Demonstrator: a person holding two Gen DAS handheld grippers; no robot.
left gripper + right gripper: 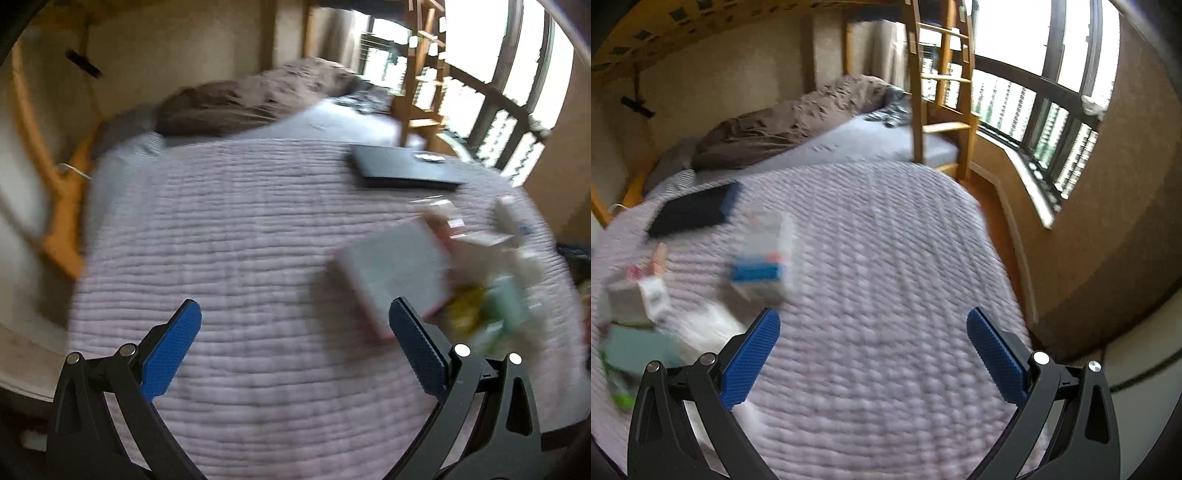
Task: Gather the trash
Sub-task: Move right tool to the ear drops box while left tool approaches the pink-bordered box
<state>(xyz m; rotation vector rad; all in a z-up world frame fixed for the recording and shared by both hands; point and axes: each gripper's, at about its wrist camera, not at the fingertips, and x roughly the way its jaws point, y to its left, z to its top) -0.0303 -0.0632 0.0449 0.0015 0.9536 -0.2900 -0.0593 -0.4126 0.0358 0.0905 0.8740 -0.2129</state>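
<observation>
Both tools spread empty, left tool, right tool, blurred trash pile between them

We can read no text anywhere. The boxes and wrappers near the bed's edge carry printed patches, but motion blur smears them; the dark laptop's small sticker is illegible too.
</observation>
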